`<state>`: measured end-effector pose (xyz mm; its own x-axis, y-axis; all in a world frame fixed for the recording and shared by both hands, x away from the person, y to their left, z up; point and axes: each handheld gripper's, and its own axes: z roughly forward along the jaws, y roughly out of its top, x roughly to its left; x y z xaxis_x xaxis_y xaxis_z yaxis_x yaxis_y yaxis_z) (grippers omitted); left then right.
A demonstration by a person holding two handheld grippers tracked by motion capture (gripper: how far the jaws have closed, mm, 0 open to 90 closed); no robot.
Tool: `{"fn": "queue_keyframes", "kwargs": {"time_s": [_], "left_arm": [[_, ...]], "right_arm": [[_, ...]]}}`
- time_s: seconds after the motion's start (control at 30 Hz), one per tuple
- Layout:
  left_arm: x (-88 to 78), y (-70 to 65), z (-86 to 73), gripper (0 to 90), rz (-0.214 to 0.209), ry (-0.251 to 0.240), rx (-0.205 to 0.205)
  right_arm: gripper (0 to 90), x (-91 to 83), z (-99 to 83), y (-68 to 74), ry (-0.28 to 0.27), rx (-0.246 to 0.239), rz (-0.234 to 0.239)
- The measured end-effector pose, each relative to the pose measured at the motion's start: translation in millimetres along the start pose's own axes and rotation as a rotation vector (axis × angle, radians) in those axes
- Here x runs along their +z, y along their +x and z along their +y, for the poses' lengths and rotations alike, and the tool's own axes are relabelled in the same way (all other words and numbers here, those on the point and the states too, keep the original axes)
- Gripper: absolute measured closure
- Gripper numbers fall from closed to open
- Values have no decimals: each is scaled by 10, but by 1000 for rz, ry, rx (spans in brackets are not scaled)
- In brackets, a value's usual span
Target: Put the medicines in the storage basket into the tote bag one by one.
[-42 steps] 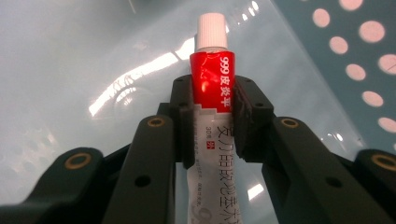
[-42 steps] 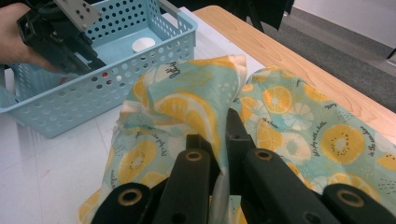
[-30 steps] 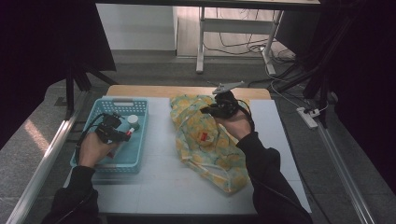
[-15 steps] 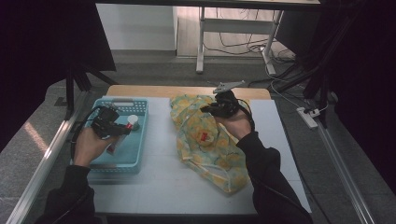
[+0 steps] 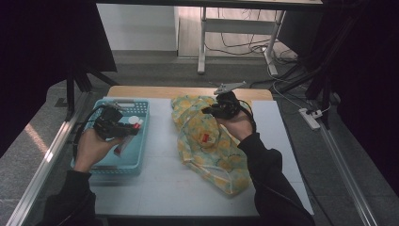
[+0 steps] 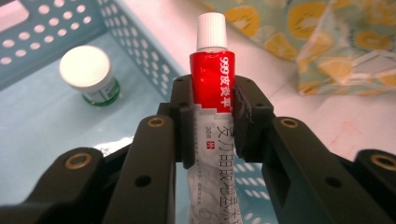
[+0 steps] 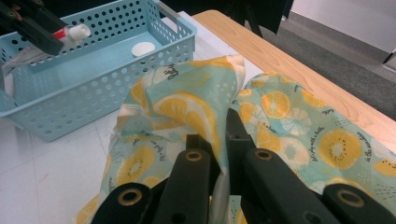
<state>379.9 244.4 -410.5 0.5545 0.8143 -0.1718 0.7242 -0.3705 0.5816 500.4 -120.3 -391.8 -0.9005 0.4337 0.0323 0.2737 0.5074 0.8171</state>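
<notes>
Red and white, the tube of ointment sits clamped between the two black jaws of our left gripper, white cap forward and its crimped tail running back between the arms. In the high view we hold that left gripper above the pale blue perforated basket, the tube pointing toward the middle of the table, clear of the basket floor. Below it in the basket stands a small green jar with a white lid, near the wall on the side toward the bag. Our right gripper has its jaws pinched shut on a fold of the fruit-print bag, a thin plastic one printed with orange and lemon slices on a light teal ground; the pinched edge is lifted into a ridge in front of the jaws. From above, the right gripper sits at the far end of the bag, which sprawls crumpled on the white tabletop just beside the basket. A small red mark shows on the bag near its middle.
</notes>
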Motion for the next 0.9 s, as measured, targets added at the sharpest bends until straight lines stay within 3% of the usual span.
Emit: {"fn": "queue_keyframes", "kwargs": {"time_s": [0.2,0.37,0.9], "left_arm": [[-4,-203,76,721,-46,-11,40],[90,-348,158,721,-111,-15,75],[480,-820,444,720,-171,3,160]], "right_arm": [[893,0,3,6,-1,-1,3],[893,5,1,12,0,-3,2],[893,-5,-12,5,0,1,3]]}}
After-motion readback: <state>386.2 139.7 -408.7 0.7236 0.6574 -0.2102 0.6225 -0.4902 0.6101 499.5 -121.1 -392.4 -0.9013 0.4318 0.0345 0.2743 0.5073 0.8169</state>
